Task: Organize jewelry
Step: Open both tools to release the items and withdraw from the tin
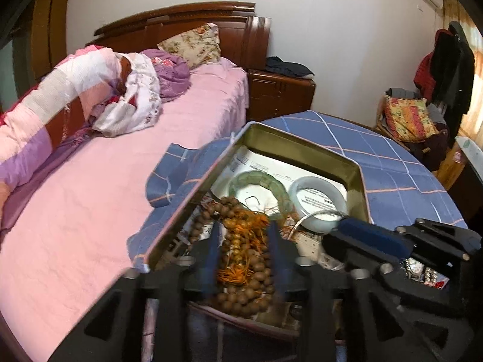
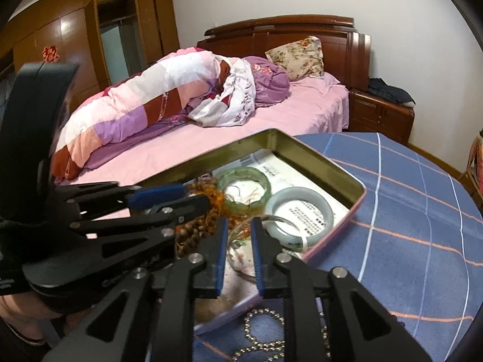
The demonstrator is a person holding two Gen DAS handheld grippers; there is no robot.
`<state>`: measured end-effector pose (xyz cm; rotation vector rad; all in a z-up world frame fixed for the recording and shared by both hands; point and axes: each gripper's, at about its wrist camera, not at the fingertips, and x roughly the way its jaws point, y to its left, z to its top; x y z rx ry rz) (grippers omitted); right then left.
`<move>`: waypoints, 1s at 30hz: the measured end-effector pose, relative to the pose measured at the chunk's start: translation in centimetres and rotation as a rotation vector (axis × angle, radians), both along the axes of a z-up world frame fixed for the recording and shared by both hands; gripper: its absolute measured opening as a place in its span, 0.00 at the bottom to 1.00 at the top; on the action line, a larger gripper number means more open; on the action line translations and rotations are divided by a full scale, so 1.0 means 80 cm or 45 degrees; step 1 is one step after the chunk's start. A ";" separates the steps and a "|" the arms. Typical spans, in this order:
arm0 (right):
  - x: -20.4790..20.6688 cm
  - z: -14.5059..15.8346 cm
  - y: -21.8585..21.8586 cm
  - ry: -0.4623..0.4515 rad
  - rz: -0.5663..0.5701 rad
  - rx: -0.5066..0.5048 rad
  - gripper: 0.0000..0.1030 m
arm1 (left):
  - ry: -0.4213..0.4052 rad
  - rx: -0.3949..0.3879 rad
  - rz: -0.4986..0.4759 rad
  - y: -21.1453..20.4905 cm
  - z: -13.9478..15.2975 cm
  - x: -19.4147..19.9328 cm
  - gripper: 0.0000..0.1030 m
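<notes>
A shallow gold-lined tin point(image 1: 302, 146) point(image 2: 317, 158) stands on the blue checked table. In it lie a green bangle point(image 1: 259, 181) point(image 2: 243, 185), a pale jade bangle point(image 1: 317, 203) point(image 2: 299, 212), a clear bangle point(image 2: 241, 242) and brown wooden beads with orange tassels point(image 1: 244, 250) point(image 2: 199, 229). My left gripper point(image 1: 243, 226) is open above the beads, fingers on either side of them. My right gripper point(image 2: 239, 224) is open over the clear bangle, empty. A silver bead chain point(image 2: 262, 331) lies on the cloth under it.
A bed with pink sheet point(image 1: 105, 196) and rolled quilt point(image 2: 135, 99) sits just behind the table. A wooden nightstand point(image 1: 280, 93) is beyond. The blue cloth point(image 2: 407, 226) spreads to the right. A chair with clothes point(image 1: 413, 117) stands far right. A watch point(image 1: 415, 267) lies by the tin.
</notes>
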<state>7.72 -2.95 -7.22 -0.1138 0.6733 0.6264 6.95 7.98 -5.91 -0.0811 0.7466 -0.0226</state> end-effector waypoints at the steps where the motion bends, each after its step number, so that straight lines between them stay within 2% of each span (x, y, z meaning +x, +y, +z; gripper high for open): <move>1: 0.000 0.001 -0.002 0.000 -0.010 0.001 0.19 | -0.019 0.016 0.026 0.001 0.003 -0.002 0.60; 2: 0.001 0.003 -0.007 -0.002 -0.028 0.006 0.20 | -0.025 0.004 0.035 0.004 0.005 -0.004 0.64; 4: 0.001 0.005 -0.012 0.002 -0.044 0.017 0.26 | -0.015 -0.042 0.034 0.008 0.004 -0.004 0.66; 6: -0.001 0.007 -0.018 0.003 -0.067 0.015 0.39 | -0.020 -0.044 0.028 0.007 0.004 -0.005 0.67; 7: -0.003 0.008 -0.022 0.000 -0.073 0.020 0.41 | -0.018 -0.045 0.022 0.005 0.005 -0.006 0.68; 16: -0.018 0.008 -0.067 0.021 -0.150 0.026 0.46 | -0.029 -0.051 -0.003 -0.012 0.009 -0.016 0.69; 21: -0.031 0.012 -0.130 0.022 -0.299 0.003 0.53 | -0.076 -0.017 -0.040 -0.033 0.018 -0.029 0.69; 25: -0.035 0.009 -0.175 0.057 -0.424 -0.009 0.53 | -0.093 0.017 -0.073 -0.053 0.022 -0.032 0.69; 30: -0.045 0.005 -0.211 0.086 -0.515 -0.002 0.53 | -0.092 0.026 -0.117 -0.071 0.024 -0.037 0.69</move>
